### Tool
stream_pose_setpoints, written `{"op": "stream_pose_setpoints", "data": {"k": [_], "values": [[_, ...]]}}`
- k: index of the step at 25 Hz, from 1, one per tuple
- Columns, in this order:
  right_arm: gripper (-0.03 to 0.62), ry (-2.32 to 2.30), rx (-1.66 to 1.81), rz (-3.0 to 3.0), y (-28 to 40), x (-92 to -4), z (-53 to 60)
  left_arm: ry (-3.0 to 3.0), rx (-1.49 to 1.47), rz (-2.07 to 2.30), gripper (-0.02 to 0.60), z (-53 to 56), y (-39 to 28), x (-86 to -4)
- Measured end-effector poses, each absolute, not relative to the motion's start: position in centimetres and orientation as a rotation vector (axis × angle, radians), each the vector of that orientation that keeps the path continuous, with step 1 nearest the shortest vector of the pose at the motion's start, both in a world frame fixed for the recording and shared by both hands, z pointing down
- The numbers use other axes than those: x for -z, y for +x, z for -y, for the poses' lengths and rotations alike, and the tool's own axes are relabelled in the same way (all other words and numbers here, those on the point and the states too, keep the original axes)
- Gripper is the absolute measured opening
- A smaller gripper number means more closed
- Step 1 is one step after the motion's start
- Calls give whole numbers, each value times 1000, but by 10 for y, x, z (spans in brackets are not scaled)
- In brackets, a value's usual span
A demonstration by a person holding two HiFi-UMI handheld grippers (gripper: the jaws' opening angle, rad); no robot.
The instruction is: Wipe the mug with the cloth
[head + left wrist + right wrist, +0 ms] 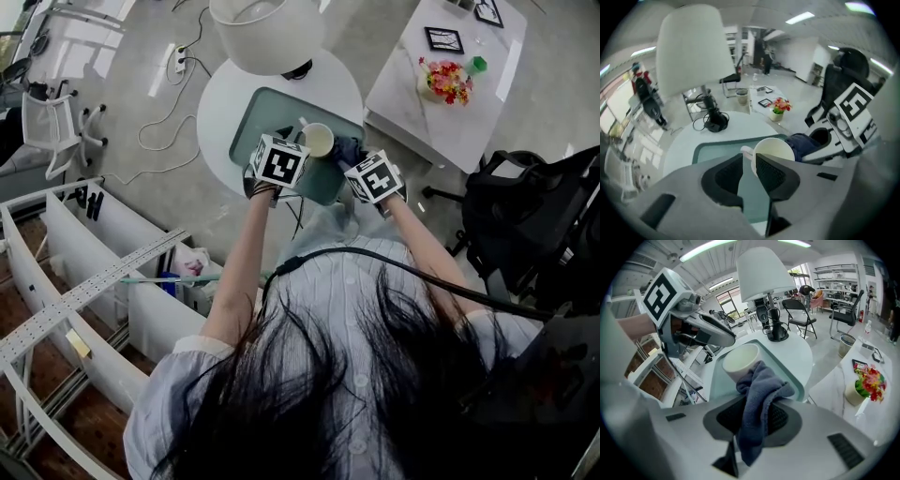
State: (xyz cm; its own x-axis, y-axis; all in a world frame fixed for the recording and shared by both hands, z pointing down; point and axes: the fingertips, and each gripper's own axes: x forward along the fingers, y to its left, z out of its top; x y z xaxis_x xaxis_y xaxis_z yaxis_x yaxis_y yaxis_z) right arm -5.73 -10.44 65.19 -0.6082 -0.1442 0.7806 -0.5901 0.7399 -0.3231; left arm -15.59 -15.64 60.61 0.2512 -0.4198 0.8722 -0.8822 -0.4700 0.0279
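Now, mid-frame in the head view, my left tongs (749, 160) are closed on the mug (774, 146) beside its handle; my right tongs (758, 405) are clamped on the cloth (760, 383), which touches the mug's wall.

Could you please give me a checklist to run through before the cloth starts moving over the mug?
1. Cloth gripped: ok. The right hand-held gripper has its jaws shut on the dark blue cloth.
2. Mug held: ok. The left hand-held gripper has its jaws closed on the mug at its handle.
3. Cloth meets mug: ok. The cloth's free end lies against the mug's outer wall.
4. Mug empty: ok. Its inside looks bare.
5. Mug over the teal tray: ok.
6. Mug resting on the tray or lifted: cannot tell.
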Motion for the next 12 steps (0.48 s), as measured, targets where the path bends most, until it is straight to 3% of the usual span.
{"op": "stream_pose_setpoints", "data": {"k": [5,12], "values": [[94,554,-749,2162,-58,-653,105,2316,-1545,842,74,168,-139,-598],[94,569,-760,2157,-59,-652,103,2510,-1855,258,74,166,-110,-611]]}}
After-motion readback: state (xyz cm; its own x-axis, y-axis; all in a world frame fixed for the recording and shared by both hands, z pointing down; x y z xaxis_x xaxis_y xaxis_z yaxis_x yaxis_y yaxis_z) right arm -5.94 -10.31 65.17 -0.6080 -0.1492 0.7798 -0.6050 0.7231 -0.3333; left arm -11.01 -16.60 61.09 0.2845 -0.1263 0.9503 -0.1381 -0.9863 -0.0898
